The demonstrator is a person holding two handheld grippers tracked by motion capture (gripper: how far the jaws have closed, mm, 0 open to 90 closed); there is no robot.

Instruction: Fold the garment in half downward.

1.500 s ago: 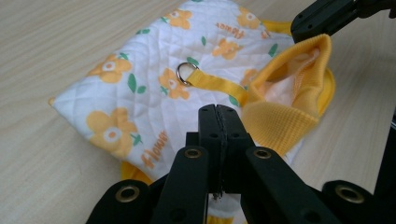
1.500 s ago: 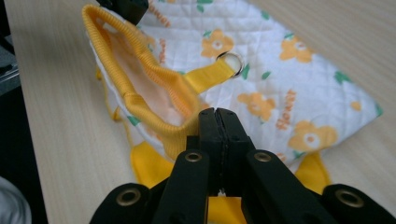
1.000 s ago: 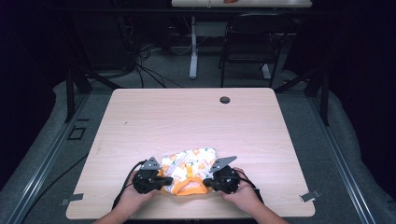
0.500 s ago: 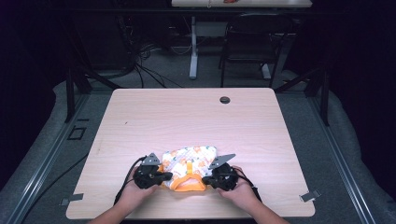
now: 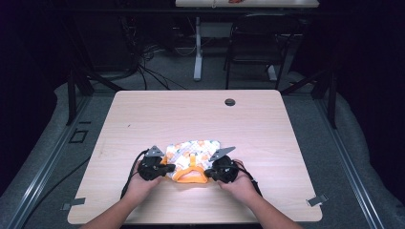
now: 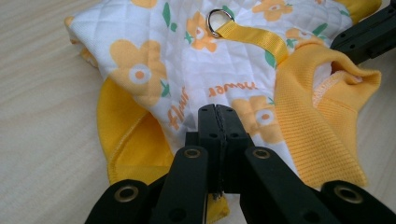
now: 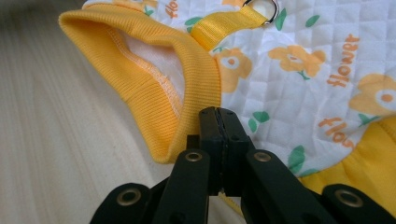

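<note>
Fabric of a small quilted garment (image 5: 193,153) is lying near the front edge of the pale wood-grain desk (image 5: 200,114), with wide bare surface being left open behind it and to both sides. The left tool (image 5: 165,169) is being held with its jaws fully together, pinching the garment's edge at one side, while the right tool (image 5: 209,172) is likewise being held closed on the opposite edge. White diamond-stitched cloth printed with orange flowers and green leaves is being shown, bordered by ribbed yellow knit trim (image 7: 154,88) that is curling open into a collar. A yellow webbing strap (image 6: 254,36) with a metal ring (image 6: 219,21) is lying flat along the top.
</note>
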